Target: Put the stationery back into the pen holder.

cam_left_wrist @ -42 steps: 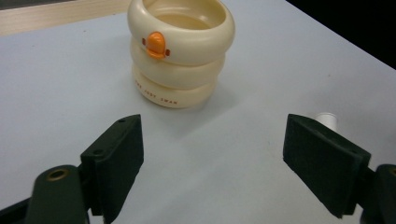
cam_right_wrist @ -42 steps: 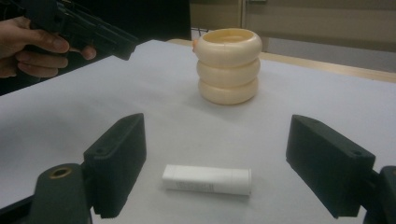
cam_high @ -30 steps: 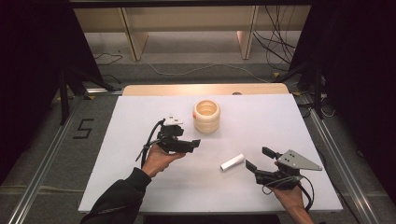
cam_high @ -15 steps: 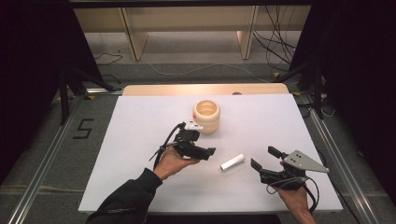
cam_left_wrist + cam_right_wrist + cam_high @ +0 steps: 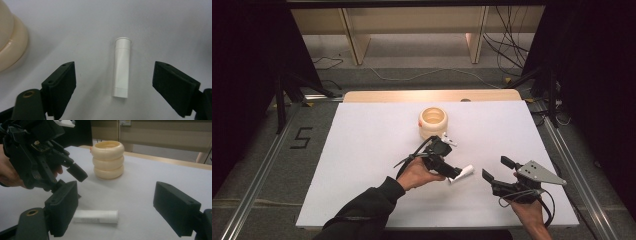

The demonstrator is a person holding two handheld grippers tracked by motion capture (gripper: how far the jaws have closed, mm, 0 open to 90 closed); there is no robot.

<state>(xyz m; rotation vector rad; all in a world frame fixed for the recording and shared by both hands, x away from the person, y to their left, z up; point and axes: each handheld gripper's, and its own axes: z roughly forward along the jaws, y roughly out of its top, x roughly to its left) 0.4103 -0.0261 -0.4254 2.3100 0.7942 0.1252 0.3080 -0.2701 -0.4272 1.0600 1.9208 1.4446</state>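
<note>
A small white tube (image 5: pixel 121 67) lies flat on the white table, centred between the wide-apart jaws of my left gripper (image 5: pixel 115 67), which looks down on it without touching. In the high view the left gripper (image 5: pixel 453 174) hovers over the tube (image 5: pixel 464 172). My right gripper (image 5: pixel 497 168) stands open a short way to the tube's right, with nothing between its jaws. In the right gripper view (image 5: pixel 116 192) the tube (image 5: pixel 96 216) lies low ahead, with the left gripper (image 5: pixel 72 180) above it.
A cream ribbed cup (image 5: pixel 432 122) stands upright behind the left gripper, also at the edge of the left gripper view (image 5: pixel 10 45) and in the right gripper view (image 5: pixel 108 160). The white table sheet (image 5: pixel 362 150) ends at a wooden strip (image 5: pixel 387 95) at the back.
My left gripper has travelled right and toward the person, from beside the cup to over the white tube. The right gripper has barely shifted. The tube lies where it was.
</note>
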